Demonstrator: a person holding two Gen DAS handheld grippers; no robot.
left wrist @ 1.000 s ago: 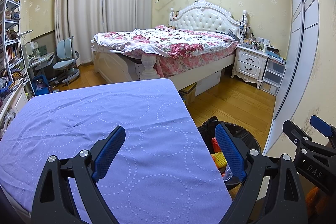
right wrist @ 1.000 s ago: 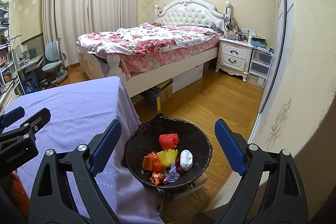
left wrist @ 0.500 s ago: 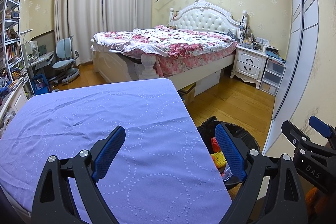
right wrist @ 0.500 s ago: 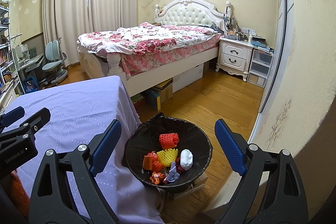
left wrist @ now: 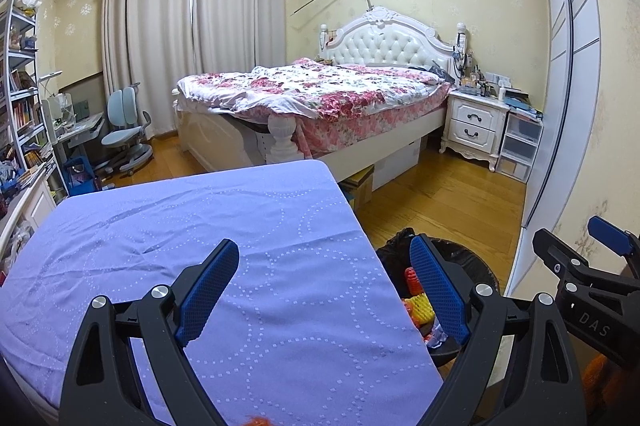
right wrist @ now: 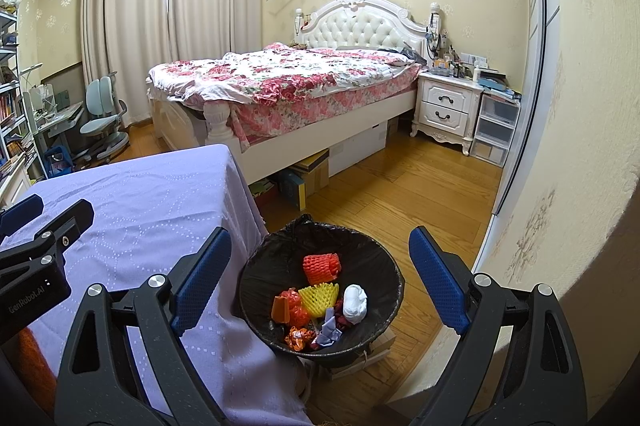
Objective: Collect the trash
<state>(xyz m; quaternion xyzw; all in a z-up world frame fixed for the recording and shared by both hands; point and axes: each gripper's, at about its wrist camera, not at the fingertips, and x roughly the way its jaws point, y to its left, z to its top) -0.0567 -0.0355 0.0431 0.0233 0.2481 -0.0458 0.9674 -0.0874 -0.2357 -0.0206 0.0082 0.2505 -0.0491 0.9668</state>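
Both the left gripper [left wrist: 324, 290] and the right gripper [right wrist: 320, 280] stand wide, holding nothing. The trash [right wrist: 320, 300] lies in the black-lined bin [right wrist: 384, 266] on the floor beside the purple-clothed bench [right wrist: 152, 210]: foam fruit nets, crumpled wrappers, a white wad. It looks light, soft and crushable; pinch any piece across its middle. What lies underneath is probably similar, though hidden.

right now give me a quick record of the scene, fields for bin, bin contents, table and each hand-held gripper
bin: black-lined trash bin on the wood floor, beside the table's right edge
bin contents: orange foam net, yellow foam net, white wad, small crumpled wrappers
table: purple tablecloth, no trash on the part in view
left hand-held gripper: open, empty, over the table
right hand-held gripper: open, empty, above the bin
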